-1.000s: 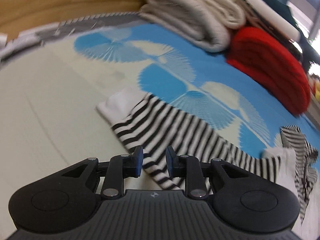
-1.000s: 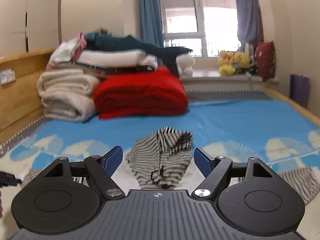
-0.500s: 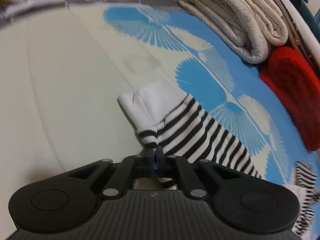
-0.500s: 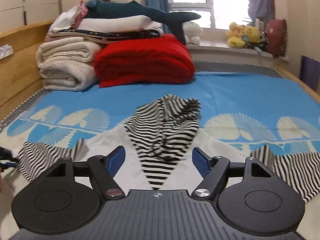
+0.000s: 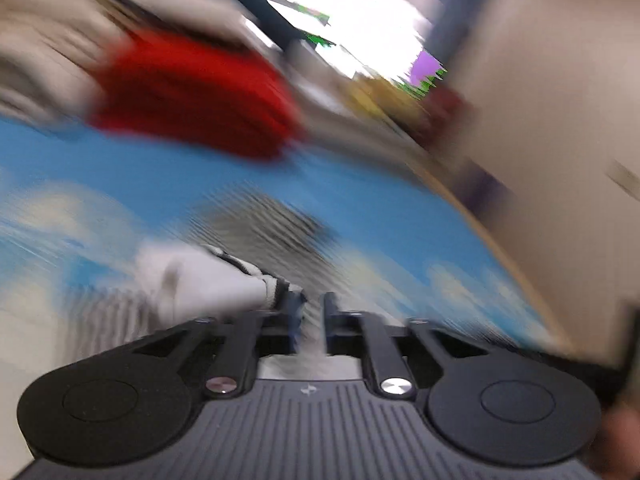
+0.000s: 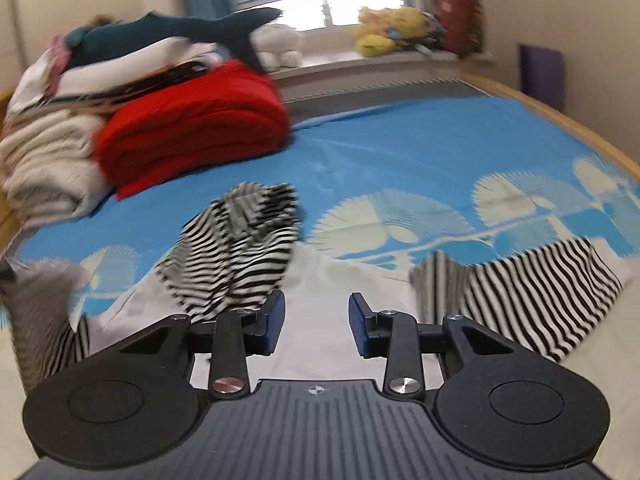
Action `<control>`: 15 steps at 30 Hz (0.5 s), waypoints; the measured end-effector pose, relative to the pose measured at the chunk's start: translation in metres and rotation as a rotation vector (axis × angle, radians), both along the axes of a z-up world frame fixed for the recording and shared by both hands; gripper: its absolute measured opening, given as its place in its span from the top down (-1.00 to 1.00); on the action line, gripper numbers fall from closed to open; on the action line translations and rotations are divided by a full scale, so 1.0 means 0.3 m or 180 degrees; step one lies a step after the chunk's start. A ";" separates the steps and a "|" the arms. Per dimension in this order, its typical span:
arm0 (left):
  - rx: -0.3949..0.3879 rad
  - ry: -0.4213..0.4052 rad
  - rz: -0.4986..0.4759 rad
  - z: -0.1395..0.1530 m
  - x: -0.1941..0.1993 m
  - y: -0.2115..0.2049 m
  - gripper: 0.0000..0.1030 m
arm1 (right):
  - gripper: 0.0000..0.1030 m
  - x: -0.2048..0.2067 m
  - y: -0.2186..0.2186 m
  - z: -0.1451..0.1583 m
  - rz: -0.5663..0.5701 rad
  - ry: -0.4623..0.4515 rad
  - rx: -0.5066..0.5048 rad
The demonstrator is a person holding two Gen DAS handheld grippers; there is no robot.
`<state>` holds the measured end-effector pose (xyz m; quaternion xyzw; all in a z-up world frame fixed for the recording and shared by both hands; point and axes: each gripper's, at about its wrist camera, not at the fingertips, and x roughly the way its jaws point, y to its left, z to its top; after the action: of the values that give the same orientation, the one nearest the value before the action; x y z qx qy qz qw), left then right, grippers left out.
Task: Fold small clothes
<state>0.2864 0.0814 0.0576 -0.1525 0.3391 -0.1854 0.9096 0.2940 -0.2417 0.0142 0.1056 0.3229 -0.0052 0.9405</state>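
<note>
A small white top (image 6: 316,280) with black-and-white striped sleeves and hood (image 6: 248,248) lies on the blue patterned bed sheet (image 6: 420,152). In the blurred left wrist view, the white cuff (image 5: 224,280) of the left sleeve lies against the left finger. My left gripper (image 5: 314,308) shows a narrow gap and its jaws are opening, with pale cloth seen in the gap. My right gripper (image 6: 316,320) hovers over the white chest just below the hood. Its jaws are closing, and no cloth is pinched between them. The right sleeve (image 6: 520,292) lies spread out to the right.
A folded red blanket (image 6: 192,128) and cream towels (image 6: 44,168) are stacked at the back left, with a dark shark plush (image 6: 180,28) on top. Yellow soft toys (image 6: 384,32) sit on the window sill. The wooden bed edge (image 6: 580,132) runs along the right.
My left gripper shut on the sleeve cuff, then swung up and across toward the garment's middle, and its jaws have parted. My right gripper dropped closer over the chest and its jaws narrowed.
</note>
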 end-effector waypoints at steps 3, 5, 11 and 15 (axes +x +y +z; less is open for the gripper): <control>0.0044 0.0031 -0.0030 0.029 -0.014 -0.048 0.55 | 0.27 0.014 -0.082 -0.003 -0.0196 0.0100 0.0235; 0.0046 0.0098 0.0370 0.048 -0.012 0.010 0.50 | 0.26 0.021 -0.125 -0.007 -0.0305 0.0158 0.0407; 0.0412 0.0481 0.1561 -0.066 0.004 0.200 0.46 | 0.35 0.047 -0.162 -0.070 -0.0379 0.0373 0.0766; 0.0467 0.0824 0.1731 -0.126 0.062 0.281 0.47 | 0.35 0.094 -0.121 -0.175 -0.0328 0.0729 0.0979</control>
<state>0.3050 0.1658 0.0197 -0.1939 0.4113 0.1107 0.8837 0.3223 -0.2781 -0.0383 0.2631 0.4190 -0.0160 0.8689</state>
